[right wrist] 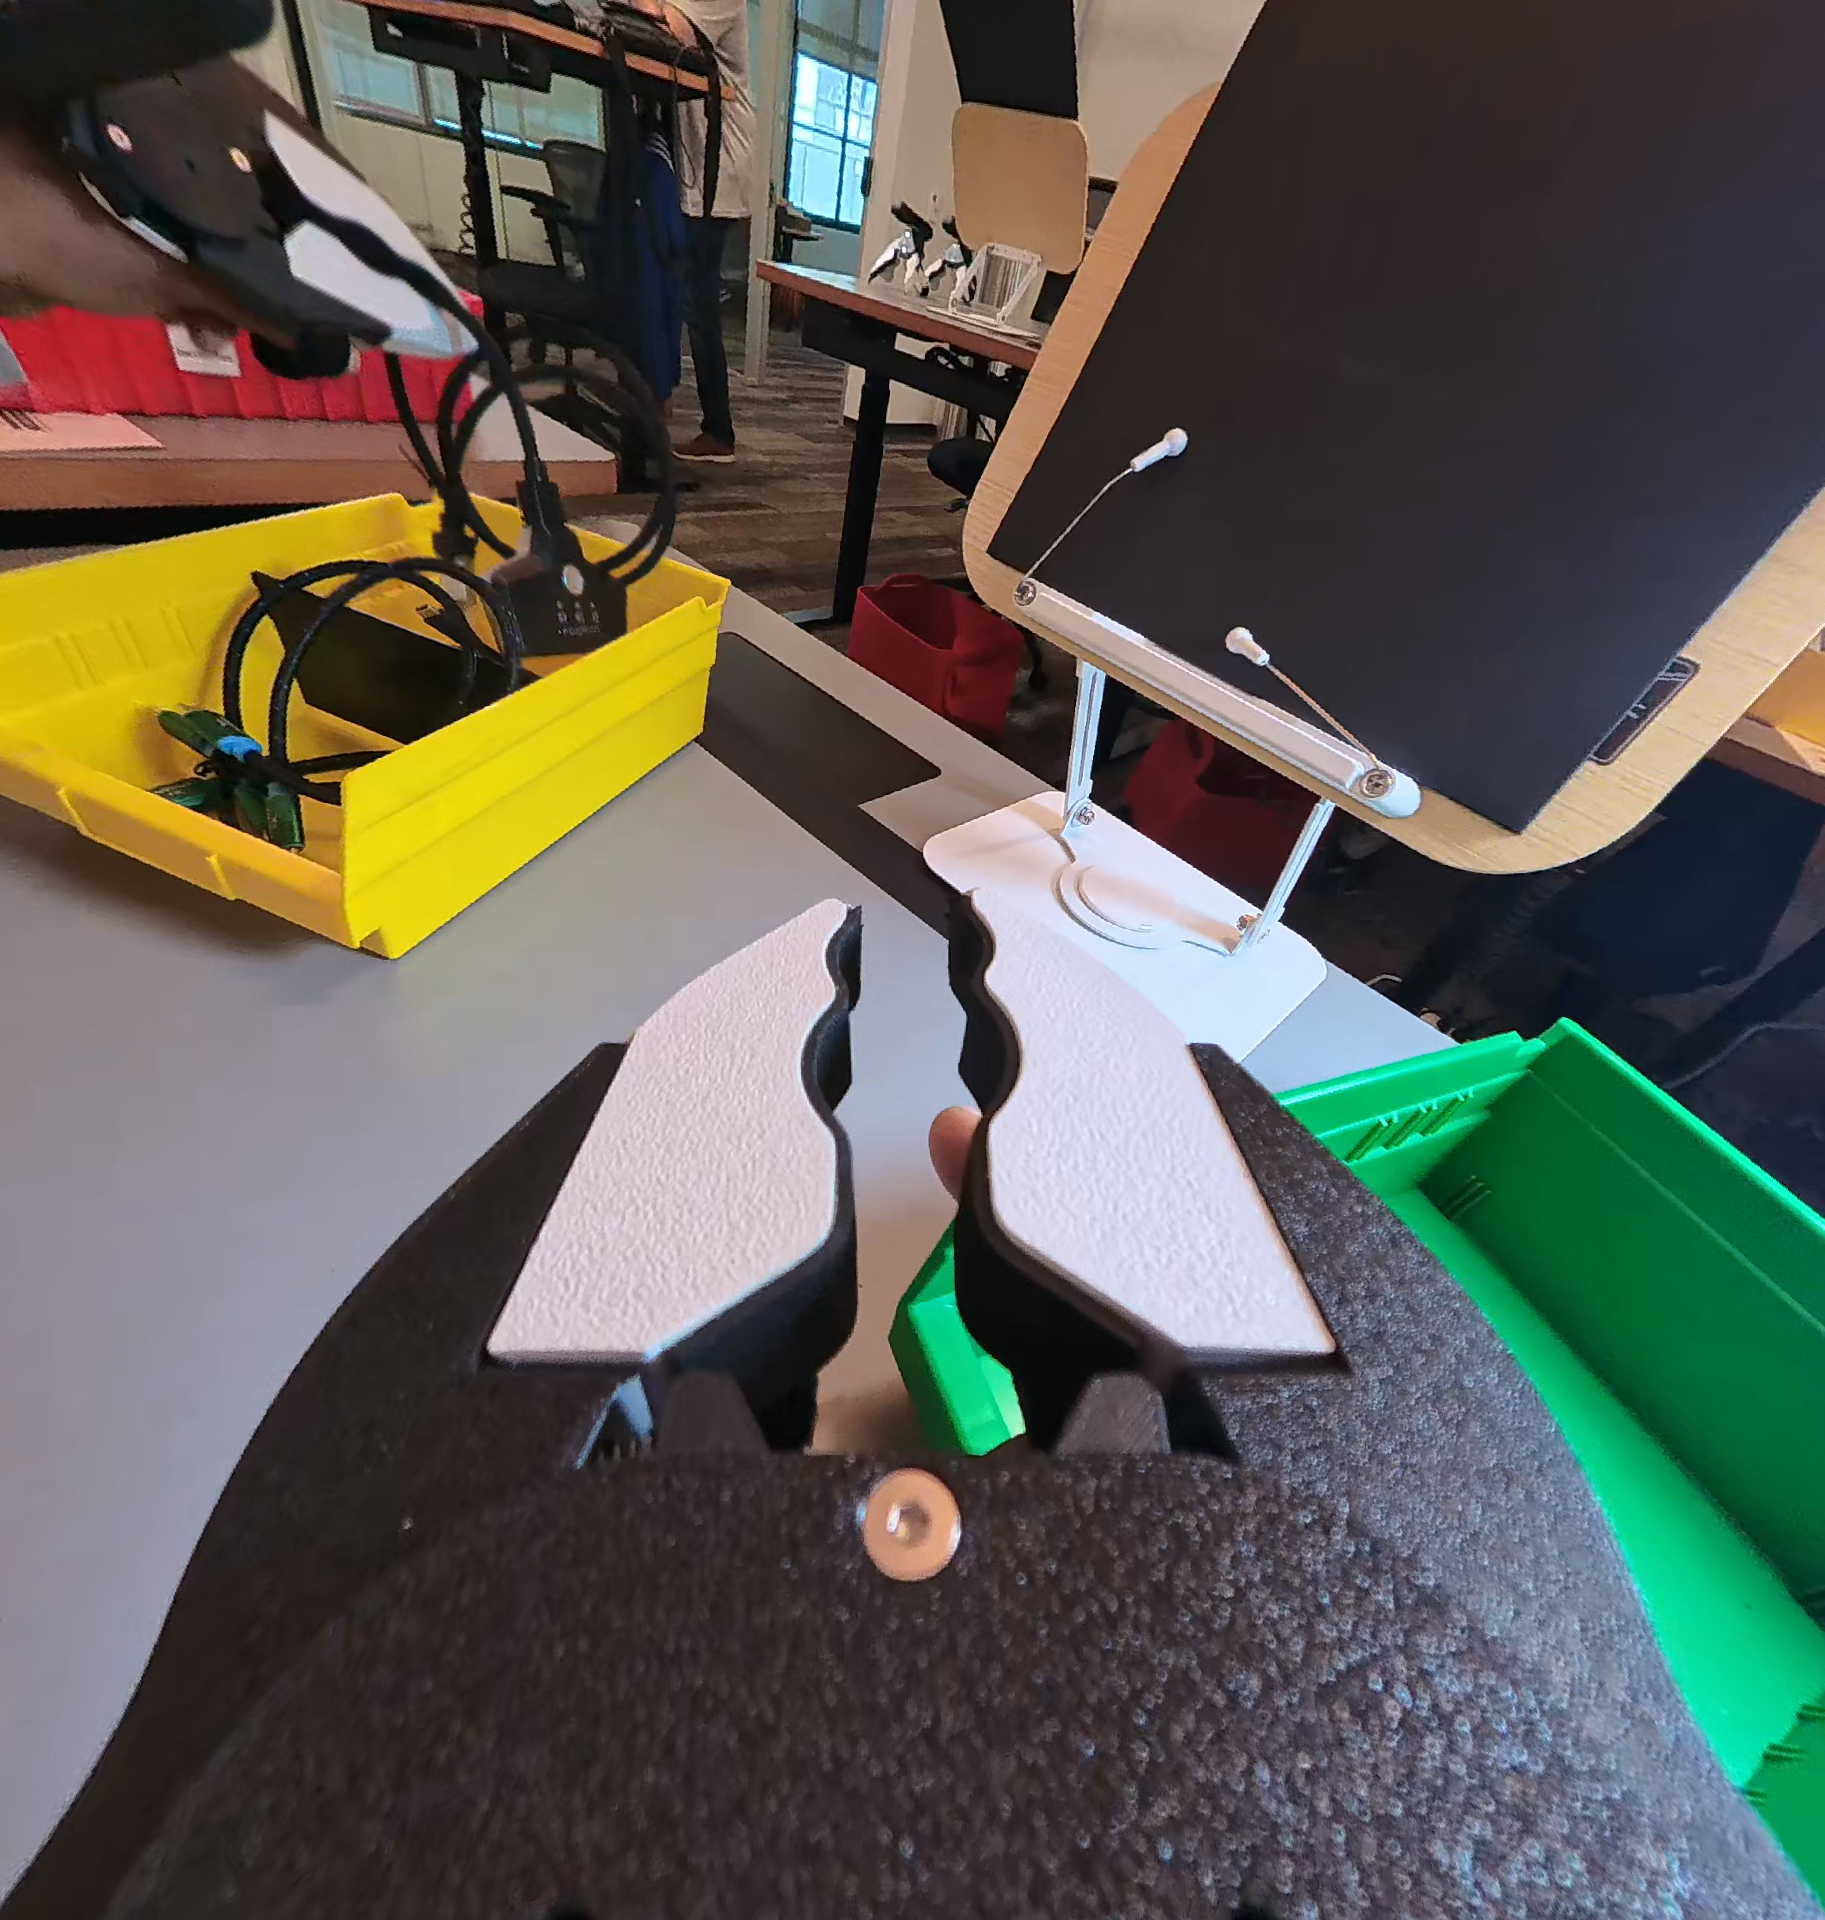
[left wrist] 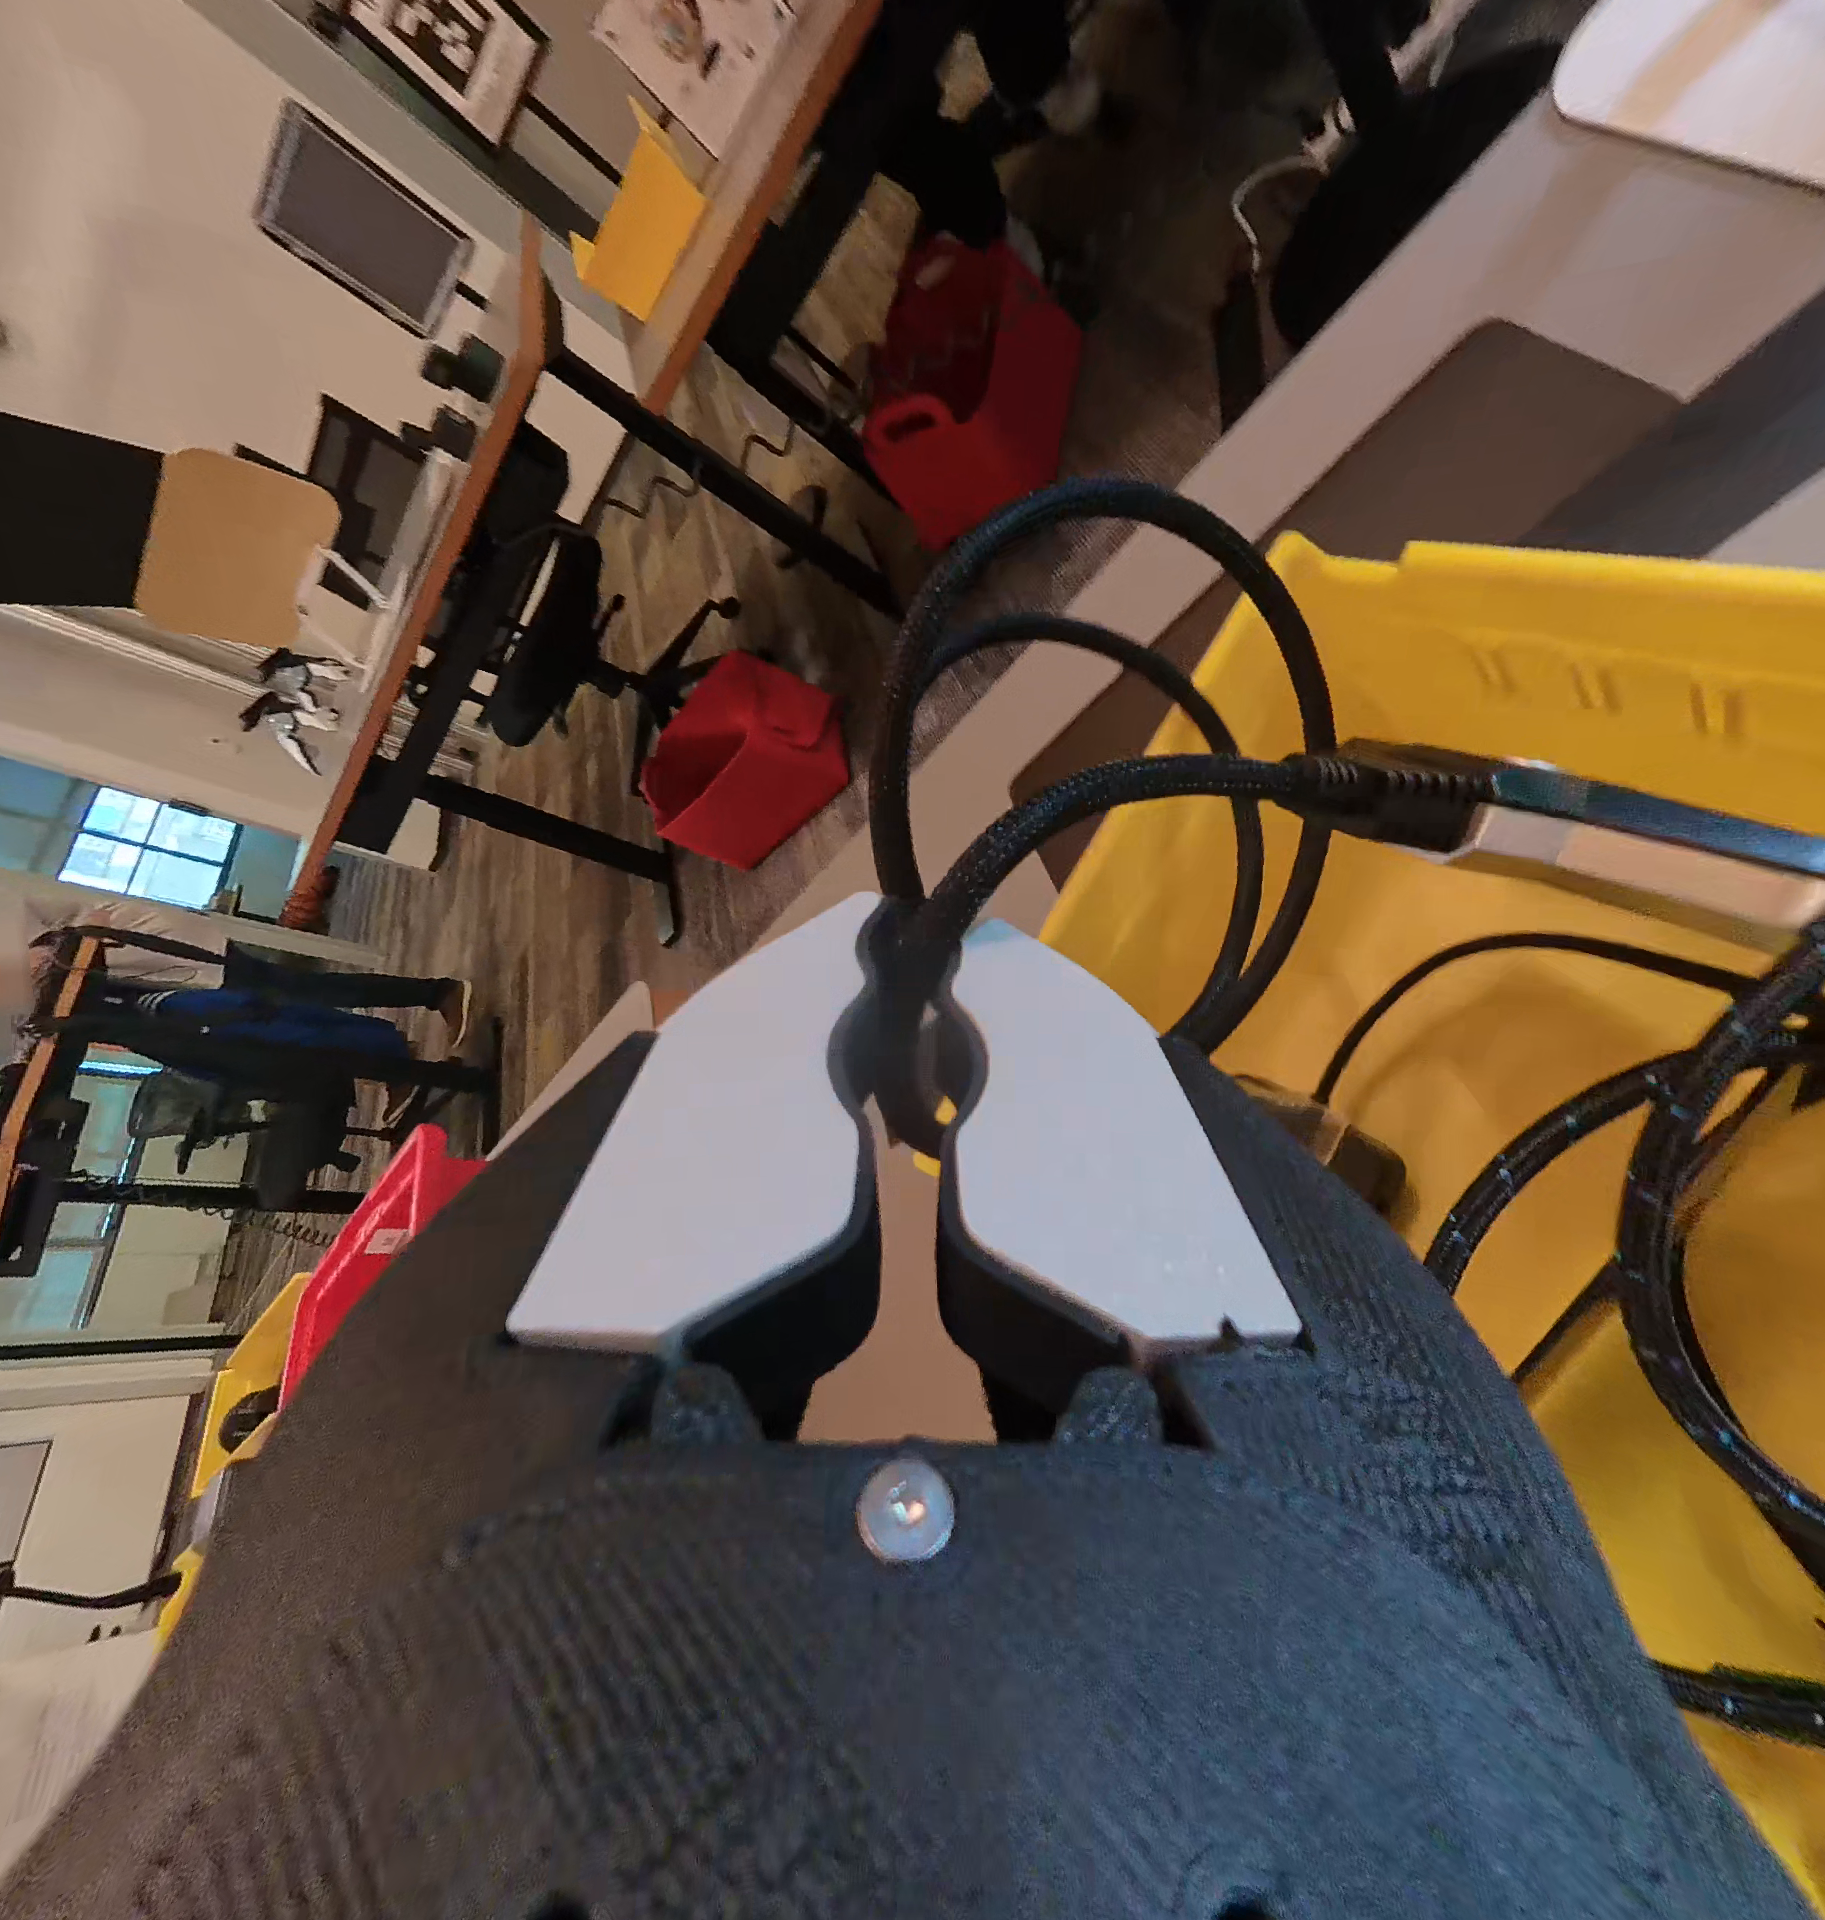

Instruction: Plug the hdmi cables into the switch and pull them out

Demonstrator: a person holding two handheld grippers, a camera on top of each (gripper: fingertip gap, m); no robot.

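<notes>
My left gripper (left wrist: 913, 940) is shut on black braided HDMI cable (left wrist: 1105, 800), pinching several loops at the fingertips. The cable's plug (left wrist: 1407, 800) sits in the end of a black and silver switch (left wrist: 1666, 836), which is held over the yellow bin (left wrist: 1510, 644). In the right wrist view the left gripper (right wrist: 451, 338) is at upper left, with the cable (right wrist: 503, 416) and switch (right wrist: 570, 608) hanging below it by the yellow bin's (right wrist: 534, 790) far wall. My right gripper (right wrist: 903, 925) is open and empty above the grey table (right wrist: 264, 1091).
More black cables (right wrist: 264, 665) and green connectors (right wrist: 233, 779) lie in the yellow bin. A green bin (right wrist: 1614, 1299) stands at my right. A black board on a white stand (right wrist: 1126, 894) stands at the table's far right edge. Red bins (left wrist: 752, 769) sit on the floor. There is about 45 cm between the tips of the two grippers.
</notes>
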